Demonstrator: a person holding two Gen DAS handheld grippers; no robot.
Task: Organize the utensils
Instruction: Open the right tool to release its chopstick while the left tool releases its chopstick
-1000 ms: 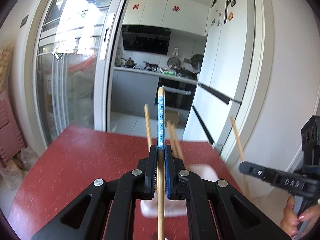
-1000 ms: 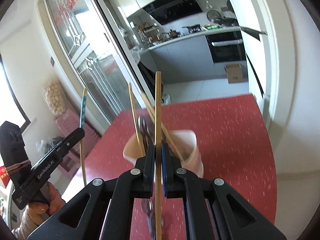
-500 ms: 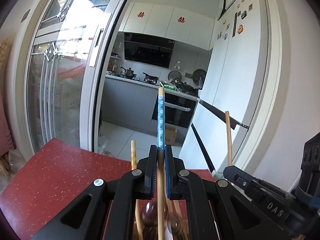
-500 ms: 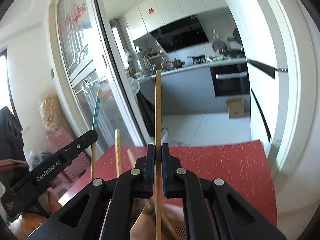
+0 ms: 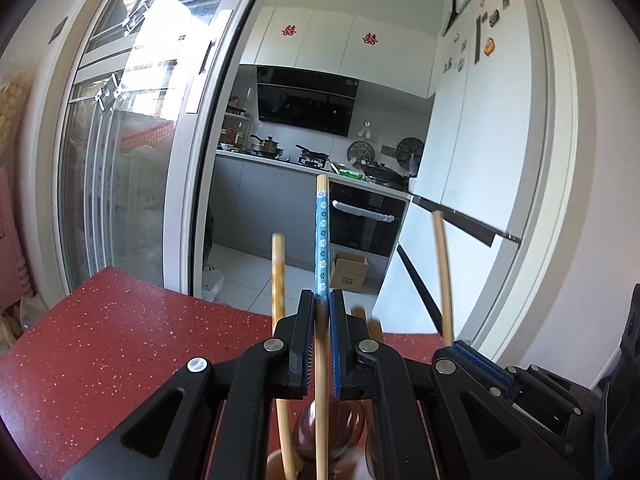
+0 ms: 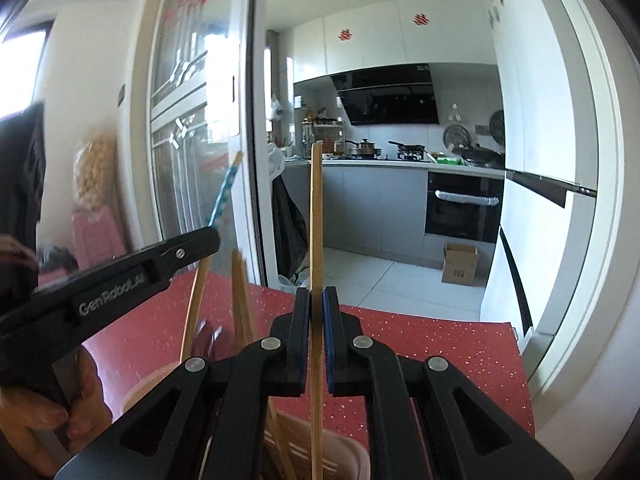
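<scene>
My left gripper [image 5: 322,300] is shut on a chopstick with a blue flowered top [image 5: 321,236], held upright. In the right wrist view, the right gripper [image 6: 316,296] is shut on a plain wooden chopstick [image 6: 316,220], also upright. Both hover just over a pale pink utensil holder [image 6: 344,456], whose rim shows only at the bottom of the right wrist view. Other wooden chopsticks [image 6: 240,292] stand in it, and one wooden chopstick [image 5: 278,272] rises beside my left fingers. A dark spoon bowl [image 5: 308,428] sits under the left jaws. Each gripper shows in the other's view: right gripper [image 5: 456,346], left gripper [image 6: 212,236].
The holder stands on a red speckled table [image 5: 100,352] whose far edge faces an open sliding glass door [image 5: 132,160] and a kitchen. A white fridge [image 5: 480,160] stands at the right. A person's hand [image 6: 80,400] grips the left tool.
Both grippers have come forward and down over the holder, which has slid under the jaws and nearly out of view. The two held chopsticks stand closer together. Both grips are unchanged.
</scene>
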